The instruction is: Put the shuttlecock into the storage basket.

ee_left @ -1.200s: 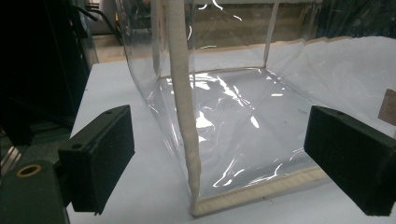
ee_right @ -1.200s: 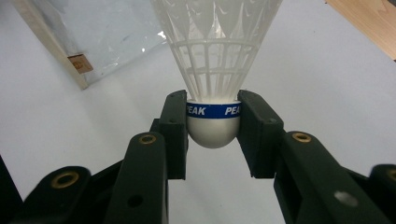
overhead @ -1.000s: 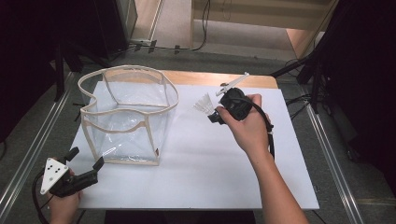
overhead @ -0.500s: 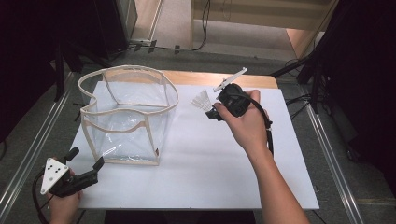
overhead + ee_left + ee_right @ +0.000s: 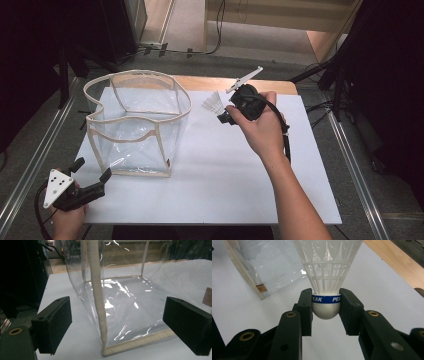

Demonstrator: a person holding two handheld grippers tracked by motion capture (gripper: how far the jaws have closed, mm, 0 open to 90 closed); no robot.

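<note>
shuttlecock (image 5: 326, 285) is pinched only at its rounded cork by my right tongs (image 5: 326, 305), so it could squirt out before reaching the clear bag (image 5: 135, 125) (left tongs (image 5: 117, 322) gape, idle).

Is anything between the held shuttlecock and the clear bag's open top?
Nothing visible: the right gripper holds the shuttlecock beside the clear bag, with bare white table between and the bag's top open.

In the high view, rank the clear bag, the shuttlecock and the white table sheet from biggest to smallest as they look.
1. White table sheet
2. Clear bag
3. Shuttlecock, clamped in the right gripper and raised nearer the camera, yet plainly the smallest.
</note>
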